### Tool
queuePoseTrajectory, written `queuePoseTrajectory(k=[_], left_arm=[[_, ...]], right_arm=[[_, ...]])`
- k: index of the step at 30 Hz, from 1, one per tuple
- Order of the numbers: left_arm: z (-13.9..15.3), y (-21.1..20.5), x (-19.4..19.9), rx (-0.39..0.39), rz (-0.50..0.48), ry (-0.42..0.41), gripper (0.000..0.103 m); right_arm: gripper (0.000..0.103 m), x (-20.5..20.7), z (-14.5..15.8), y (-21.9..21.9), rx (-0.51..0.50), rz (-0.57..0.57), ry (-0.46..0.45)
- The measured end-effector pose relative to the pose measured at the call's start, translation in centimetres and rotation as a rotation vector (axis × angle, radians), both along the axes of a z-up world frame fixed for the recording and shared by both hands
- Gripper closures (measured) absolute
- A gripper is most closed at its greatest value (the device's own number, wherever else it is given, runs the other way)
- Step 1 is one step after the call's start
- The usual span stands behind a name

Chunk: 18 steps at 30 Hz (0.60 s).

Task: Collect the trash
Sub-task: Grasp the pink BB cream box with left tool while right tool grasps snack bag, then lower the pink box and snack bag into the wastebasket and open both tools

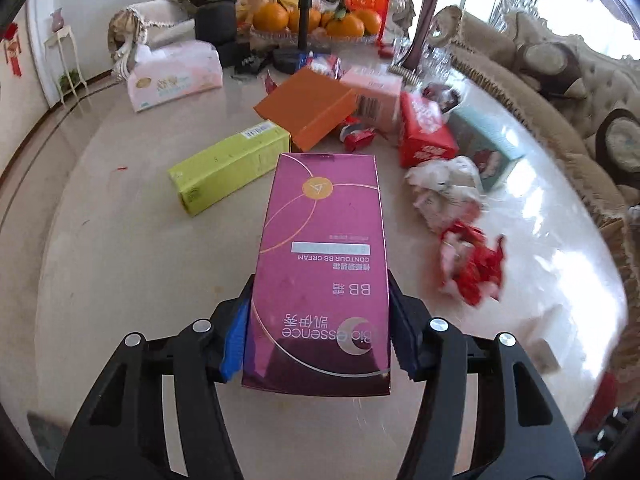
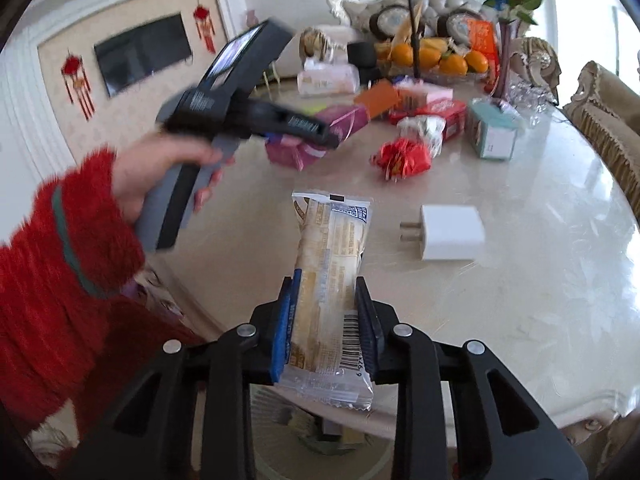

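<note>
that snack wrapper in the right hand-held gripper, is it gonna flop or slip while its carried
The snack wrapper is probably light and fairly floppy: its crimped end droops below the right hand-held gripper. It stands up past the fingers, so something inside may stiffen it. The glossy film looks slippery, yet the jaws pinch both sides, so it likely holds.
</note>
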State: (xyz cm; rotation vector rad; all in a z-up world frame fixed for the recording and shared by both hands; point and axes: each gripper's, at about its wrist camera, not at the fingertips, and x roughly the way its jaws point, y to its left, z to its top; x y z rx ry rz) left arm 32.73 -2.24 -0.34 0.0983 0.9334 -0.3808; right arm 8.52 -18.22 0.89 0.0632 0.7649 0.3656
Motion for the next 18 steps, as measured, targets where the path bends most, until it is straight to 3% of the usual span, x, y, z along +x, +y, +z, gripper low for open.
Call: queuePoseTrajectory(k=[4,10,14,18], left_arm=[[2.4,1.4,-4.2,-0.061,-0.016,-0.055,0.045],[4.5,3.7,-13.9,-0.039,-0.068,-0.131,0.045],[4.1,5.7,-21.4,-0.057,-0.079,-0.14,0.045],[0.9,7.3,-29.4,-0.078,-0.086,-0.06,0.045]], right_arm=[[0.075,-2.1,2.0,-1.5,0.071,0.015,-0.03],[0.075,-6.5,1.0,-1.8,0.085,0.068,0.032],[0.075,-9.9,-0.6,-1.4,0.071,0.089,0.094],[0.075,-13.0,-4.0,-1.1,0.067,0.103,0.215]])
